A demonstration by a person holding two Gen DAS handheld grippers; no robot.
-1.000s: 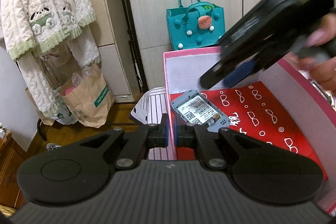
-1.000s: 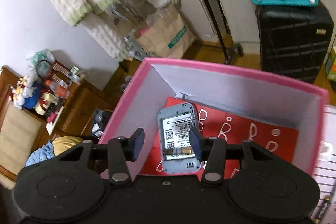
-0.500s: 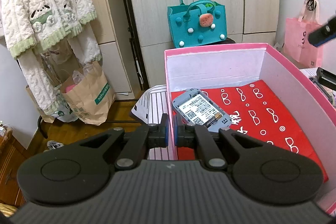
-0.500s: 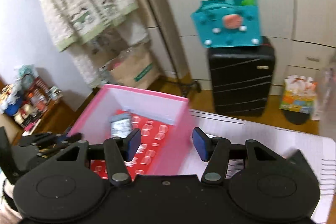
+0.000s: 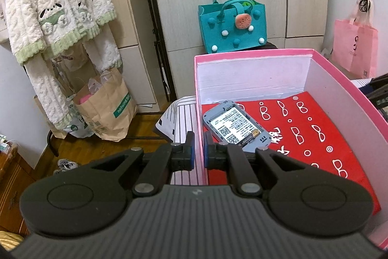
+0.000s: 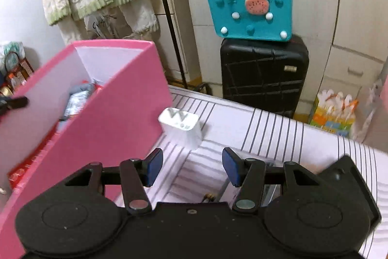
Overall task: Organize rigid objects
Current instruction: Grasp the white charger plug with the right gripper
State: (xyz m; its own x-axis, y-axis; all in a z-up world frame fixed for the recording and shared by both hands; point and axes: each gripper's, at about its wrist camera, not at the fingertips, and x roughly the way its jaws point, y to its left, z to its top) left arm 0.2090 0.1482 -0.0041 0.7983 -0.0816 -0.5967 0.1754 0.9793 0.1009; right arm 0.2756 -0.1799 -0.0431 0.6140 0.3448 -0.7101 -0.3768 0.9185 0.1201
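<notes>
Left tool (image 5: 198, 148) pinches the pink cardboard box wall (image 5: 200, 113). Right tool (image 6: 190, 165), wide, faces a small white plastic charger block (image 6: 181, 128): probably light, stiff, slick; grip its flat sides.

The left gripper (image 5: 198, 149) is showing a matte black body with a ribbed grey top panel carrying a small lightning mark. Two round black hubs are flanking the panel. Angular black linkage arms, each with a triangular cut-out and a silver pivot screw, are running forward to black fingers faced with blue pads (image 5: 191, 157). The right gripper (image 6: 191, 168) is presenting the same construction: smooth black housing, two circular hubs, silver pivot screws, one small centre screw, and blue finger pads (image 6: 155, 165).
</notes>
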